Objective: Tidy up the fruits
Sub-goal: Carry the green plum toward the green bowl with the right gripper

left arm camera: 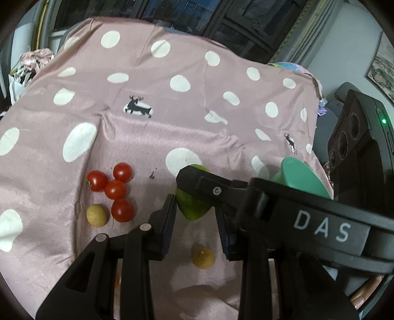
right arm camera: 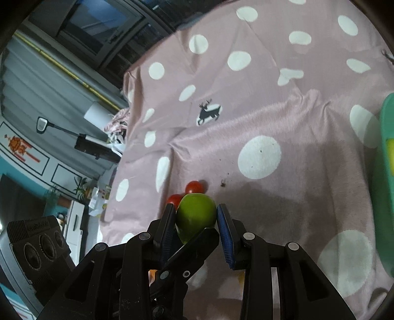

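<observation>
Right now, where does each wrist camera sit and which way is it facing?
Left wrist: rides the left gripper, looking down along its jaws across the dotted cloth at tomatoes and the green fruit.
Right wrist: rides the right gripper, angled down over that cloth; its jaws clamp the green fruit.
Shared: green fruit, dotted cloth, tomatoes, deer print; each catches the other gripper's finger.

Dark windows (left arm camera: 197, 14) behind a pink dotted tablecloth (left arm camera: 147, 130).
</observation>
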Demonstrator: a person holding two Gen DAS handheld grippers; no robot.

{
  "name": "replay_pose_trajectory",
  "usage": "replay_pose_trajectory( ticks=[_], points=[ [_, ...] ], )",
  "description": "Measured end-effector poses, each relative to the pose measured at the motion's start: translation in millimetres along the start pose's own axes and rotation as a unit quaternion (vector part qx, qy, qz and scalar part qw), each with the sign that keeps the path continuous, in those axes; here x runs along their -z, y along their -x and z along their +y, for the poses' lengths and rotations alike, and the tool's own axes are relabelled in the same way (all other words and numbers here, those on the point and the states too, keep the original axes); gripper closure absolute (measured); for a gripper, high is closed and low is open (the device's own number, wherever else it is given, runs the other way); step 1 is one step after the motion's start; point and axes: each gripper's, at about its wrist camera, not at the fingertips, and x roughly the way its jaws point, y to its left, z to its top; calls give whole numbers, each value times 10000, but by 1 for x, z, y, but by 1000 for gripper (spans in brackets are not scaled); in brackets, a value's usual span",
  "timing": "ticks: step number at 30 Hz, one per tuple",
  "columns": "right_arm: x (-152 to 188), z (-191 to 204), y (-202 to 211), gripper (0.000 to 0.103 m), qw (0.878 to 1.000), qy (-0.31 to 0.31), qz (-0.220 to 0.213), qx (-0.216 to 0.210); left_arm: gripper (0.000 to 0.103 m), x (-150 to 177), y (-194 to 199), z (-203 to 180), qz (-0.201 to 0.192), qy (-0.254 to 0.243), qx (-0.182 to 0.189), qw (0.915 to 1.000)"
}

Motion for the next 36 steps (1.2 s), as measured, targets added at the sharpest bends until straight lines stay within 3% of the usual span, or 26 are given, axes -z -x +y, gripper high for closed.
replay_pose_trajectory(
  ticks=[20,36],
  points=[
    [7,15,55,66,9965,385,-744,45,71,0,39,-32,-649,-320,365,9967],
    [8,16,100,66,9913,632,-1150,89,71,1,56,-69,-899,-641,548,9924]
  ],
)
